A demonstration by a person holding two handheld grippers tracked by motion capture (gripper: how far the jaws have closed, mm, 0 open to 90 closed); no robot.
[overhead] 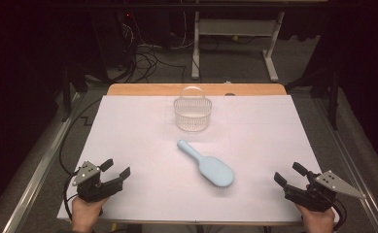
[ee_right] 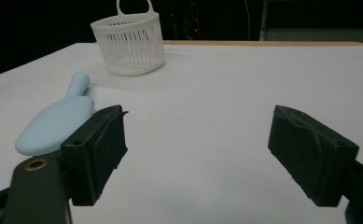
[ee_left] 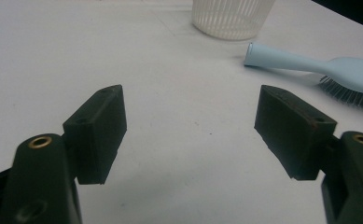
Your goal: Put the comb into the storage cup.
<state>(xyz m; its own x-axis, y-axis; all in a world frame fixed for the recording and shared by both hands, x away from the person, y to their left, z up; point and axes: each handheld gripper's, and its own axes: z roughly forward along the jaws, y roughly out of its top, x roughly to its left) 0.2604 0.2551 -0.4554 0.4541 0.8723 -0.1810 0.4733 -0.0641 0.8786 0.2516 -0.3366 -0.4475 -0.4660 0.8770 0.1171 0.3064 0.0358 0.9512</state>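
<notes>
A light blue hairbrush [overhead: 208, 165] lies bristles down in the middle of the white table, its handle pointing toward the far left. Behind it stands a white slotted basket [overhead: 192, 112] with an upright handle. My left gripper [overhead: 115, 170] rests open at the near left corner, well apart from the hairbrush [ee_left: 324, 70] and the basket [ee_left: 230, 18]. At the near right, my right gripper [overhead: 289, 174] is open too, with the hairbrush [ee_right: 55, 122] to the left of its jaws and the basket [ee_right: 129, 42] farther off. Nothing sits between either pair of jaws.
The white table cover [overhead: 128, 131] ends at a wooden far edge [overhead: 143, 89]. Beyond it, on the dark floor, are cables [overhead: 147, 58] and a white desk frame [overhead: 235, 34].
</notes>
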